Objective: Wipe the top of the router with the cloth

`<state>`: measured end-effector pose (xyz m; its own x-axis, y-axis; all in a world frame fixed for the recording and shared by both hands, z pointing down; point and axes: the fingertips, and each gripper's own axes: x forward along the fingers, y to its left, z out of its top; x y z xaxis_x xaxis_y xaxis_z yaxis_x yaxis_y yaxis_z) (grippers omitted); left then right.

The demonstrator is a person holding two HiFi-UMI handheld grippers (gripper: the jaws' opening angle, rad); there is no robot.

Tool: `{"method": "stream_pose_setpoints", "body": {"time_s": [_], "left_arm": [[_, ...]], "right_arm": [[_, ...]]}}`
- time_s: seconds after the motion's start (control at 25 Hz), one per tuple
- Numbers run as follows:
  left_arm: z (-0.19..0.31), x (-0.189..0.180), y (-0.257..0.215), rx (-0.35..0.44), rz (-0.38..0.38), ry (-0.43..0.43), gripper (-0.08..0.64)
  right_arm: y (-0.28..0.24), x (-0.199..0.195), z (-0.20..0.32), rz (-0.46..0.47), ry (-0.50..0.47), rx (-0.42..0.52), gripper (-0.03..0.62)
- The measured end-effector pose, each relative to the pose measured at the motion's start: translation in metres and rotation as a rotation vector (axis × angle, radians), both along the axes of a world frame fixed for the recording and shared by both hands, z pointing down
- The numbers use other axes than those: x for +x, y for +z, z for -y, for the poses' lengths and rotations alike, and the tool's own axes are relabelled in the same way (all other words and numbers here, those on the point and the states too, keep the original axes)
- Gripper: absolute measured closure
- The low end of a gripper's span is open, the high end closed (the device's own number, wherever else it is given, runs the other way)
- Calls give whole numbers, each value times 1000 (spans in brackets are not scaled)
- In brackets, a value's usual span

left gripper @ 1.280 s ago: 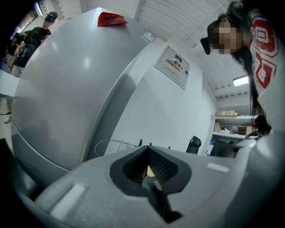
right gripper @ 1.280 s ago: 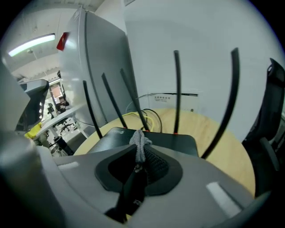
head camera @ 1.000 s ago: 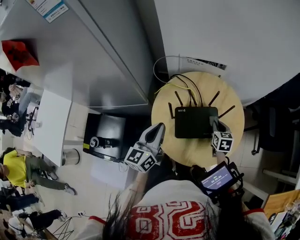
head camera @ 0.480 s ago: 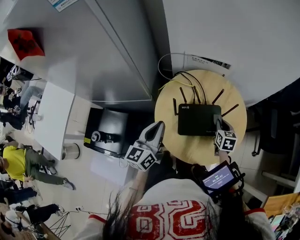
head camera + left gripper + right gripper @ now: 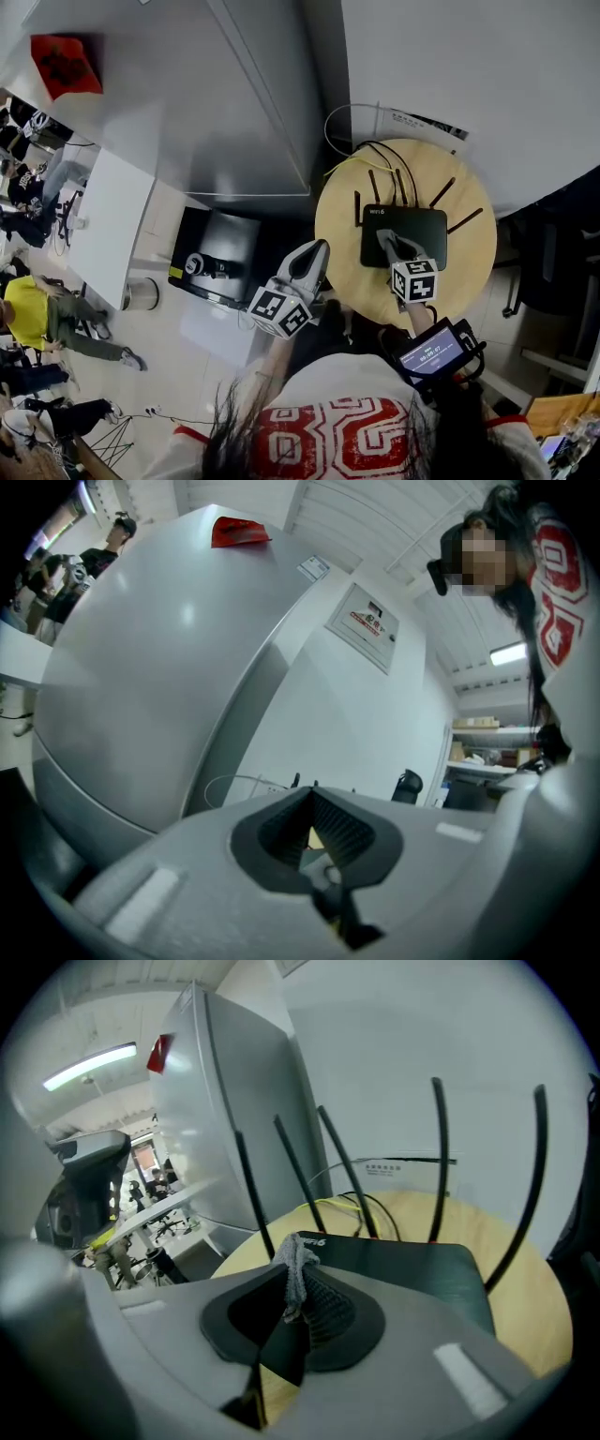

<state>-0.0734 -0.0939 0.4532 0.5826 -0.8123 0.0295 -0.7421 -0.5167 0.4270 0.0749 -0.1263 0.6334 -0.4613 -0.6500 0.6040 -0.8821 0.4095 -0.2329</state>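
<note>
A black router (image 5: pixel 412 232) with several upright antennas lies on a small round wooden table (image 5: pixel 473 267). My right gripper (image 5: pixel 384 238) is over the router's left-middle top, shut on a small grey cloth (image 5: pixel 297 1262) that sticks up between its jaws. In the right gripper view the router (image 5: pixel 412 1267) lies just beyond that gripper (image 5: pixel 298 1288). My left gripper (image 5: pixel 318 251) hangs off the table's left edge, above the floor. In its own view the left gripper (image 5: pixel 310 797) is shut with nothing in it.
Black, yellow and white cables (image 5: pixel 373 153) run from the router's back to the wall. A tall grey cabinet (image 5: pixel 187 103) stands left of the table. A dark machine (image 5: pixel 214 265) and a bin (image 5: pixel 141 294) sit on the floor. A dark chair (image 5: pixel 553 244) is at the right.
My right gripper has slid left across the router's top with the cloth, from the right edge to the left-middle. The left gripper has stayed put.
</note>
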Motion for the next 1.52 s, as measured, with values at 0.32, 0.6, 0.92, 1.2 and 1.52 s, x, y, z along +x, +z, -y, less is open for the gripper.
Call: {"method": "stream_pose_setpoints", "body": {"time_s": [0.32,0.6,0.92,1.2,1.52], "left_arm": [[-2,-22,-1,0,16,-46,565],[0,-20,3,-9,15,-39,565],[2,14,5,-15,2,42,565],[4,40,7,-11,-13,82,565],[8,42,11,-7,-19,59,565]], "right_arm": [[14,-49,-8,-35,-153,-19,549],[17,-28,-9,-47,-102,-20,549],[17,47,-19,-67,59,-32,549],[17,125,-27,-104,214,-37,549],[24,176,-32,-146,291,-49,549]]}}
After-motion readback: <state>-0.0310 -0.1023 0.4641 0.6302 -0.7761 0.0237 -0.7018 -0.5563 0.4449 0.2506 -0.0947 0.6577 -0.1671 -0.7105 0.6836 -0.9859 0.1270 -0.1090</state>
